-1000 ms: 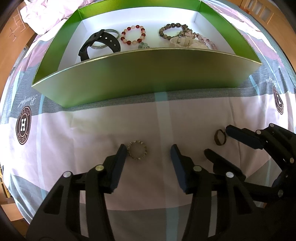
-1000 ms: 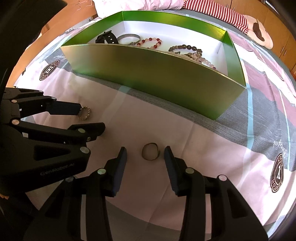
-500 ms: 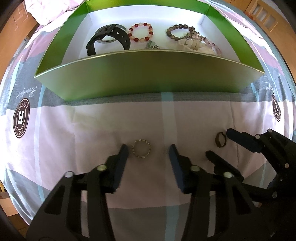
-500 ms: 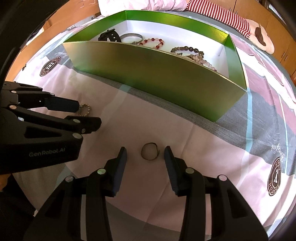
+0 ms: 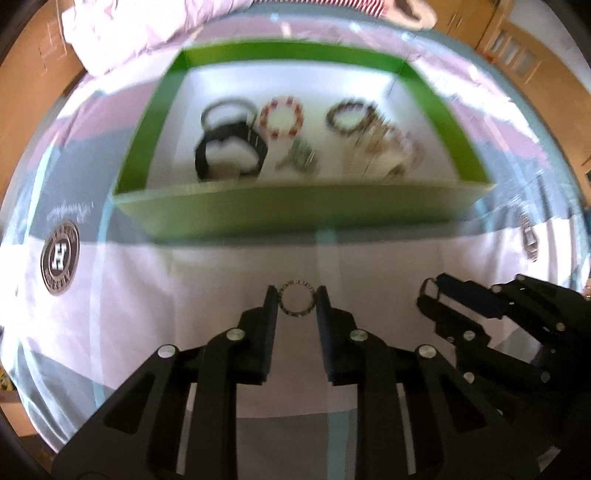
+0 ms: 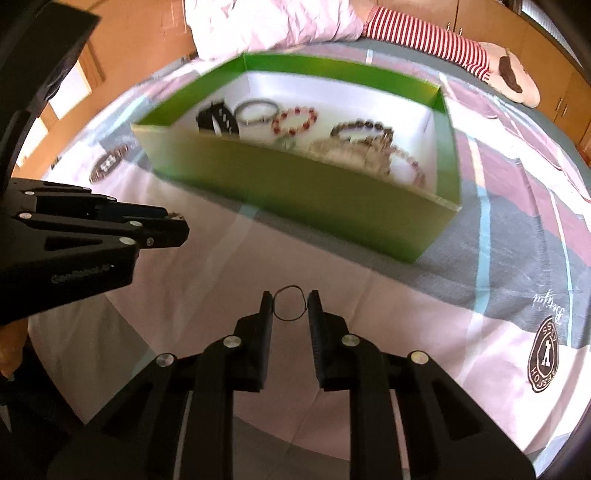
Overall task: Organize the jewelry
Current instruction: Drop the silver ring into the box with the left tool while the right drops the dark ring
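A small beaded ring (image 5: 297,315) sits pinched between the fingertips of my left gripper (image 5: 296,302), whose jaws are closing on it, above the bedsheet. My right gripper (image 6: 290,304) has a thin dark ring (image 6: 290,319) between its pads, and its jaws are closing too. Each gripper shows in the other's view: the right gripper (image 5: 428,299) at the right, the left gripper (image 6: 177,225) at the left. Beyond both stands the green box (image 5: 295,212) (image 6: 295,192), its white floor holding a black watch (image 5: 229,151), a red-beaded bracelet (image 5: 264,119) and several other bracelets, all blurred.
The box rests on a pink, white and grey bedsheet printed with round logos (image 5: 60,257). A crumpled pink duvet (image 6: 273,22) and a red-striped plush toy (image 6: 424,33) lie behind the box. Wooden furniture rings the bed.
Both grippers' jaws have narrowed onto their rings and risen from the sheet with them. The view now looks down into the box from higher, with motion blur.
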A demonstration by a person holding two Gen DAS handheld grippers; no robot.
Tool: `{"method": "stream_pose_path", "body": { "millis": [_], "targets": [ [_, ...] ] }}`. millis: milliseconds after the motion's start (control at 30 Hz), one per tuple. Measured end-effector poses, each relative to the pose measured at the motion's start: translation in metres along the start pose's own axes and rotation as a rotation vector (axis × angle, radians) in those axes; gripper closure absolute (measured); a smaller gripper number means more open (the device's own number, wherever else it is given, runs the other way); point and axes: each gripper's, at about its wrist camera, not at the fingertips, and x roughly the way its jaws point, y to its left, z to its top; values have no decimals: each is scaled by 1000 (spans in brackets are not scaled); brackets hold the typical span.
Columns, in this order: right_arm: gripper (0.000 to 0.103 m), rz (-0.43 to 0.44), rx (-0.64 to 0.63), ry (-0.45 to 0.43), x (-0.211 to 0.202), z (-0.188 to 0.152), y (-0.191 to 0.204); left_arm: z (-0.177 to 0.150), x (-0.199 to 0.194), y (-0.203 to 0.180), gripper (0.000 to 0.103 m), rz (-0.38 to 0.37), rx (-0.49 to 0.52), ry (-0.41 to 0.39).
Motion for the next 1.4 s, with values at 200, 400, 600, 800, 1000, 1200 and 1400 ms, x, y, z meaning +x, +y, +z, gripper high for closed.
{"method": "stream_pose_path", "body": {
  "millis": [200,400,600,800,1000,1200,1400],
  "targets": [
    [84,44,57,-183,-40,28,-20,17,-44,17,82,-75,-56,-149],
    [83,73,188,-190,-18,74,-58,56,-43,39,82,-30,-98,-218],
    [84,20,219,-155,16,92,-75,93,-12,66,82,-31,-187,-193],
    [80,19,262,-131,37,95,-91,97,12,85,80,24,-209,-151],
    [45,66,275,-185,3,95,-79,92,-1,77,54,20,-196,-186],
    [11,-65,202,-283,-48,76,-53,58,-52,38,29,132,-98,-330],
    [1,-138,198,-314,-63,61,-47,36,-88,-1,2,196,34,-492]
  ]
}}
